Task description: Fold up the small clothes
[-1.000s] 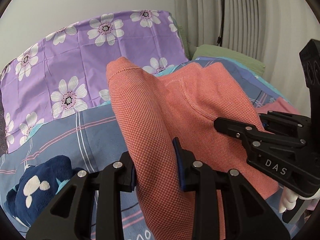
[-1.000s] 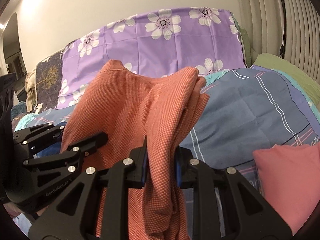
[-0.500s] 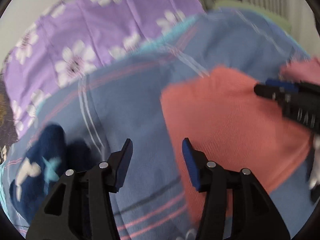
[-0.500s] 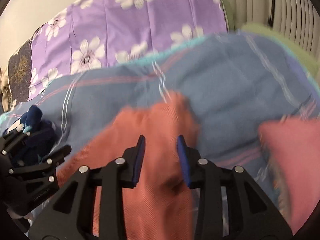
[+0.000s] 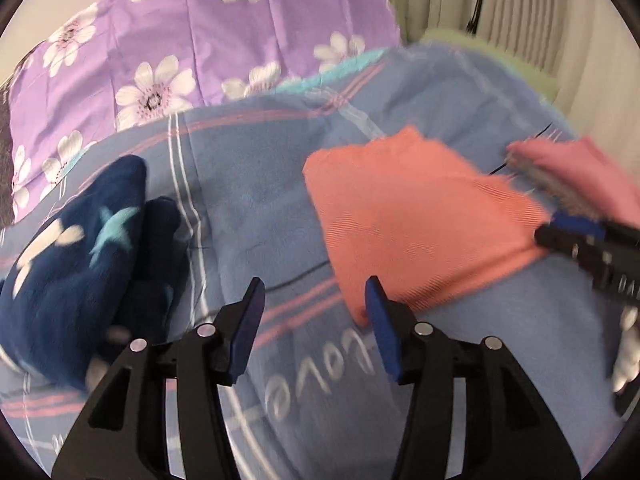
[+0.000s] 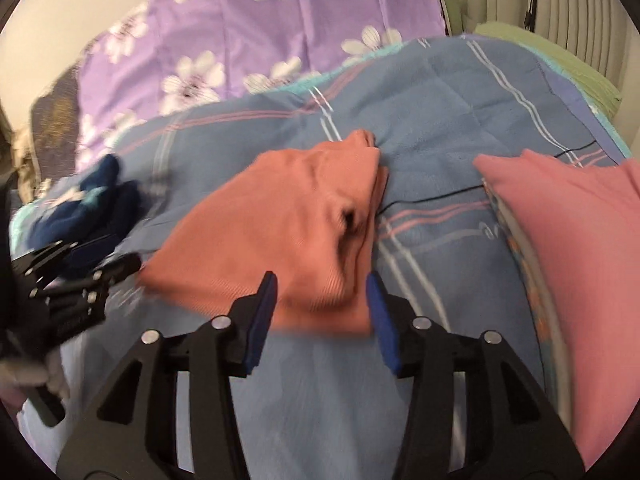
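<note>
Both grippers, left gripper (image 5: 312,312) and right gripper (image 6: 322,312), have just been opening and are hanging empty over the orange garment (image 6: 280,232) lying just beyond their fingers, risking snagging and unfolding it.

Both wrist cameras, blurred, overlook one orange garment (image 5: 416,224).

Blue bedspread (image 6: 460,128), orange garment (image 6: 288,232), navy fleece (image 5: 76,248)
</note>
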### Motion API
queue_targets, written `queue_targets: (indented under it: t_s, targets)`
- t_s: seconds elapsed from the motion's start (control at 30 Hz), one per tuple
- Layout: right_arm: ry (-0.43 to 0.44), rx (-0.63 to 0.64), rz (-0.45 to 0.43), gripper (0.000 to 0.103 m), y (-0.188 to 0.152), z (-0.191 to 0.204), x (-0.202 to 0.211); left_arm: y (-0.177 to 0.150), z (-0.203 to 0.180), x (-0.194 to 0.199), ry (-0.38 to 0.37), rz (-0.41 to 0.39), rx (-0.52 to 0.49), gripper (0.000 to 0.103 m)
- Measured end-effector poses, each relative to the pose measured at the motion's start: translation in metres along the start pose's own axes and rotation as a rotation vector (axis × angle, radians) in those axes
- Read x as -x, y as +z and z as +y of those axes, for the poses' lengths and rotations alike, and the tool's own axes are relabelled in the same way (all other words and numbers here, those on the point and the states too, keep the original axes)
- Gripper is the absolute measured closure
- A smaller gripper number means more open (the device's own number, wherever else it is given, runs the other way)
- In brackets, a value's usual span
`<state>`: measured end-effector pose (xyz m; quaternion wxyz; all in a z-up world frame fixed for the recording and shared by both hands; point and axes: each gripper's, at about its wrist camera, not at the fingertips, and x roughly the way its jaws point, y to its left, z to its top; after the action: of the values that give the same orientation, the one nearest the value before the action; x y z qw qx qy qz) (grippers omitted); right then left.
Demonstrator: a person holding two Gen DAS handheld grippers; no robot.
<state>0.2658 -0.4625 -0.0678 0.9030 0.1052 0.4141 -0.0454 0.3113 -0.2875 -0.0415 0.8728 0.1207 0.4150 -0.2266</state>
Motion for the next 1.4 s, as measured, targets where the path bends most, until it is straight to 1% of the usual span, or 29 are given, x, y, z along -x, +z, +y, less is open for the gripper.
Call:
queue_targets:
  t_s: [0.07,0.1,0.13,0.2,0.23,0.27,0.3,0.33,0.37,0.43,0.5,0.57,0.63,0.77,0.9,1.0,1.1,1.13,1.27,1.4]
  targets:
    - [0.020,0.019,-0.042,0.044,-0.017,0.004,0.030,-0.010,-0.005,0.027,-0.009,-0.055,-0.013,0.043]
    - [0.019,0.029,-0.056,0.033,-0.026,0.008,0.043,-0.019,-0.009,0.046,-0.017,-0.086,-0.025,0.038]
    - [0.015,0.034,-0.067,0.027,-0.034,0.011,0.055,-0.026,-0.012,0.061,-0.021,-0.111,-0.034,0.035]
    - [0.031,0.037,-0.082,0.026,-0.054,0.017,0.083,-0.043,-0.017,0.097,-0.016,-0.178,-0.053,0.026]
    - [0.047,0.036,-0.087,0.025,-0.061,0.019,0.093,-0.051,-0.017,0.113,-0.017,-0.209,-0.061,0.024]
    - [0.060,0.029,-0.098,0.023,-0.072,0.022,0.108,-0.057,-0.017,0.125,-0.013,-0.232,-0.060,0.018]
    - [0.061,0.023,-0.105,0.020,-0.079,0.025,0.118,-0.067,-0.018,0.145,-0.006,-0.269,-0.055,0.016]
    - [0.058,0.018,-0.117,0.019,-0.089,0.029,0.133,-0.074,-0.019,0.158,-0.005,-0.289,-0.049,0.014]
    - [0.057,0.017,-0.134,0.019,-0.095,0.032,0.143,-0.079,-0.019,0.169,-0.005,-0.305,-0.042,0.010]
    - [0.047,0.008,-0.180,0.015,-0.109,0.039,0.169,-0.094,-0.021,0.196,-0.007,-0.343,-0.027,0.007]
    - [0.045,-0.010,-0.205,0.013,-0.122,0.042,0.187,-0.109,-0.024,0.219,-0.003,-0.373,-0.029,0.002]
    - [0.053,-0.040,-0.224,0.011,-0.139,0.048,0.208,-0.125,-0.030,0.241,0.023,-0.410,-0.038,0.002]
    - [0.051,-0.048,-0.226,0.008,-0.150,0.054,0.219,-0.140,-0.037,0.258,0.045,-0.432,-0.045,0.002]
    - [0.036,-0.010,-0.236,0.007,-0.175,0.074,0.243,-0.164,-0.043,0.285,0.049,-0.454,-0.026,0.002]
    - [0.020,-0.003,-0.247,0.006,-0.190,0.085,0.257,-0.185,-0.044,0.304,0.033,-0.434,0.009,0.002]
    - [0.016,-0.001,-0.246,0.006,-0.198,0.089,0.264,-0.198,-0.042,0.311,0.037,-0.413,0.026,0.002]
    - [0.007,0.007,-0.244,0.006,-0.206,0.094,0.269,-0.211,-0.041,0.317,0.085,-0.392,0.057,0.002]
    - [0.001,0.012,-0.248,0.006,-0.209,0.096,0.272,-0.214,-0.039,0.318,0.088,-0.391,0.064,0.002]
    - [-0.018,0.027,-0.265,0.005,-0.216,0.101,0.279,-0.222,-0.036,0.319,0.072,-0.377,0.088,0.002]
    - [-0.036,0.042,-0.286,0.005,-0.220,0.106,0.286,-0.225,-0.040,0.320,0.062,-0.377,0.077,0.002]
